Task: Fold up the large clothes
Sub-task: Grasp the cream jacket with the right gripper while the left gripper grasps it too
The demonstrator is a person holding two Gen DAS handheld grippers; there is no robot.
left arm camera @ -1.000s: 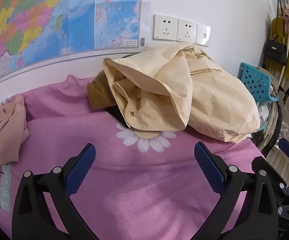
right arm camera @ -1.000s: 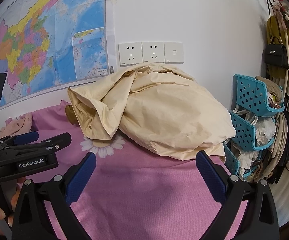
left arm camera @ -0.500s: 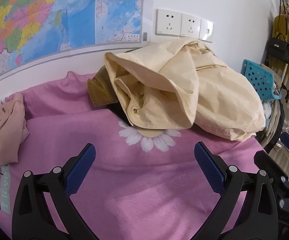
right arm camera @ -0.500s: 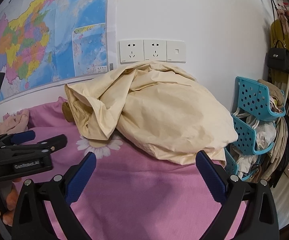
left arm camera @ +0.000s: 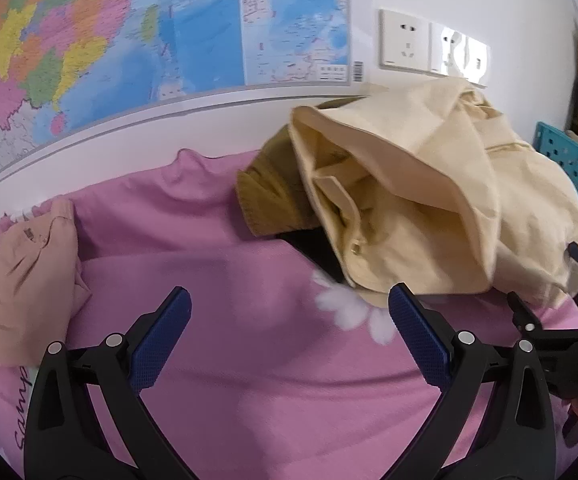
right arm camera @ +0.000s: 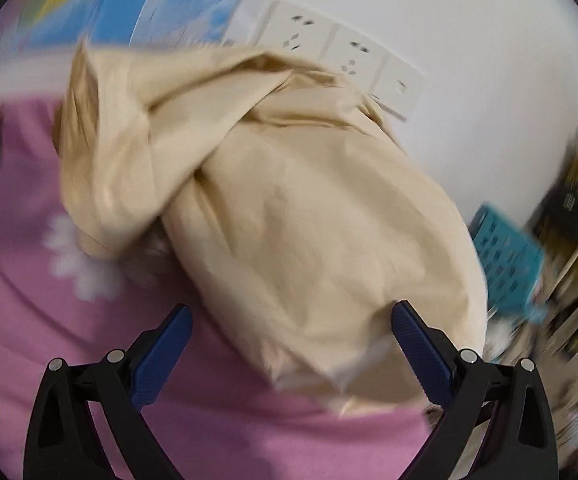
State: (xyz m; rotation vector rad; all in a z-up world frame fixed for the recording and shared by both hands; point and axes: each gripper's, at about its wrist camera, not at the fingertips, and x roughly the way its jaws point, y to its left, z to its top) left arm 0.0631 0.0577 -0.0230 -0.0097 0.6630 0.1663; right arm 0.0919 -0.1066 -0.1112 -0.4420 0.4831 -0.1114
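A large cream garment (left arm camera: 421,200) lies crumpled in a heap on the pink bedsheet (left arm camera: 229,288), against the wall. An olive-brown garment (left arm camera: 269,200) sticks out from under its left side. My left gripper (left arm camera: 289,332) is open and empty, low over the sheet, in front of and left of the heap. My right gripper (right arm camera: 289,336) is open and empty, close above the near edge of the cream garment (right arm camera: 309,232); this view is motion-blurred. The right gripper's black frame (left arm camera: 561,332) shows at the right edge of the left wrist view.
A folded peach garment (left arm camera: 21,280) lies on the sheet at the left. A map (left arm camera: 129,32) and wall sockets (left arm camera: 405,46) are on the wall behind. A teal plastic rack (right arm camera: 505,256) stands off the bed's right side, with hanging clothes beyond it.
My right gripper has swung in and tilted toward the cream garment, whose lower edge now lies between its fingers. My left gripper has moved closer to the heap and panned left.
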